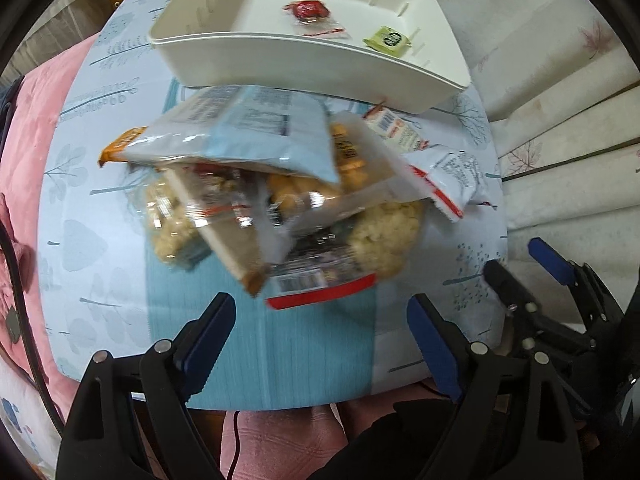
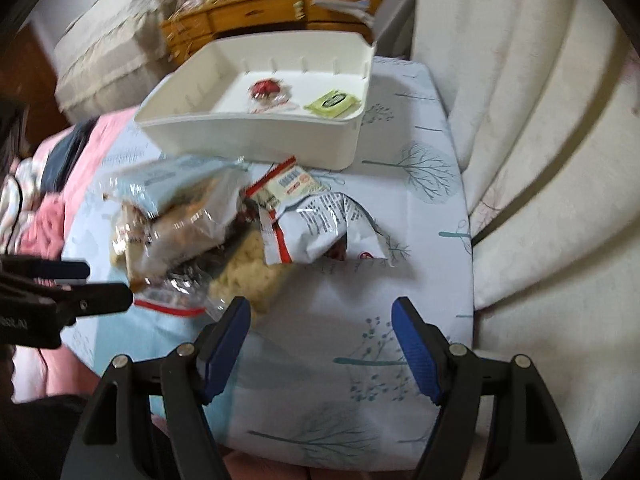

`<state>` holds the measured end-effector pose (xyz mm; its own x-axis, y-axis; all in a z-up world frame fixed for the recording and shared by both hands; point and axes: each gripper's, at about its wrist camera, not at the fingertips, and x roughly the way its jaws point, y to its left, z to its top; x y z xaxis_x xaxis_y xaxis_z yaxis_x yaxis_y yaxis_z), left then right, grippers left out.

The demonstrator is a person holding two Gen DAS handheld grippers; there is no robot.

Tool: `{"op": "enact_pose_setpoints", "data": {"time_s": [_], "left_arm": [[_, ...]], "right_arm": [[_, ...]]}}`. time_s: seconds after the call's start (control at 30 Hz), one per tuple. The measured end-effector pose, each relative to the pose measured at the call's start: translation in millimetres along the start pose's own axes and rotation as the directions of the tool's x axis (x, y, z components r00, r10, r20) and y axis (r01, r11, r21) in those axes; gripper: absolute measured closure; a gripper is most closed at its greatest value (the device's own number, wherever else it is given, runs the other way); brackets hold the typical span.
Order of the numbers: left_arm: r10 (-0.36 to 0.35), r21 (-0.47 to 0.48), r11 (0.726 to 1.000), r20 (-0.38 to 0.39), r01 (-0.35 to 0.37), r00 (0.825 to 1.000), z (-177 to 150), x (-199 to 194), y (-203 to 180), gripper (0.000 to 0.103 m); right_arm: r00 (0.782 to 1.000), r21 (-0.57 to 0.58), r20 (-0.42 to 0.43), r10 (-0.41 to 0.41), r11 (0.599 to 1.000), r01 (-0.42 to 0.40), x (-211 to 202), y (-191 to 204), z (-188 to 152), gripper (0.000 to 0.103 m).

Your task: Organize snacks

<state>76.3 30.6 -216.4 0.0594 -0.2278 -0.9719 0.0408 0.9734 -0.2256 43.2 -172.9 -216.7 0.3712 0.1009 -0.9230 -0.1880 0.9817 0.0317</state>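
Ahead of the left tool [image 1: 320, 340], on the patterned desk [image 1: 104, 248], lay a loose pile of snack packets [image 1: 276, 200], overlapping one another. Both jaws of this tool stood apart with nothing between them; the nearest packet edge, red-trimmed, lay just beyond the fingertips. The right tool [image 2: 322, 344] was likewise spread wide and empty, hovering over bare desk [image 2: 400, 280], with the pile [image 2: 224, 232] ahead and to its left. A white crumpled packet [image 2: 320, 232] lay at the near right side of that pile. Beyond the pile from both tools stood a white tray [image 1: 280, 64], its near wall close to the farthest packets. Inside the tray lay two items, apart from each other: a red wrapped sweet [image 1: 310, 12] and a small green sachet [image 1: 386, 40]. The left tool [image 2: 80, 300] showed at the left edge of the right-hand view, close to the pile. Focus was soft from motion; packet print could not be read.
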Motion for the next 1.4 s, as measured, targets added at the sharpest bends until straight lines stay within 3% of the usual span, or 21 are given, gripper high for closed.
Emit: {"op": "enact_pose_setpoints", "data": {"time_s": [0.23, 0.37, 0.53, 0.9, 1.27, 1.4], "left_arm": [[0.023, 0.003, 1.0, -0.029, -0.023, 0.999, 8.7, 22.9, -33.8, 0.016], [0.039, -0.013, 0.999, -0.042, -0.039, 0.998, 13.4, 38.6, -44.2, 0.016], [0.056, -0.04, 0.997, -0.057, -0.059, 0.997, 22.2, 62.3, -56.6, 0.016], [0.14, -0.032, 0.989, -0.062, -0.143, 0.988, 35.6, 105.1, -80.7, 0.016], [0.199, -0.003, 0.98, -0.062, -0.2, 0.978, 50.1, 127.7, -97.2, 0.018], [0.223, 0.023, 0.975, -0.057, -0.222, 0.973, 52.3, 133.1, -99.1, 0.033]], "right_arm": [[0.999, -0.26, 0.01, -0.039, 0.965, 0.041, 12.7, -1.9, 3.0, 0.029], [1.0, -0.367, 0.03, -0.007, 0.93, 0.018, 18.4, -8.7, 4.5, 0.029], [0.996, -0.38, 0.032, 0.083, 0.923, -0.065, 28.7, -29.8, 13.1, 0.029], [0.987, -0.436, 0.029, 0.159, 0.891, -0.13, 60.7, -49.7, 19.5, 0.029], [0.984, -0.556, 0.083, 0.157, 0.827, -0.085, 78.4, -43.9, 15.3, 0.032], [0.982, -0.587, 0.076, 0.173, 0.804, -0.097, 80.5, -39.8, 13.3, 0.04]]}}
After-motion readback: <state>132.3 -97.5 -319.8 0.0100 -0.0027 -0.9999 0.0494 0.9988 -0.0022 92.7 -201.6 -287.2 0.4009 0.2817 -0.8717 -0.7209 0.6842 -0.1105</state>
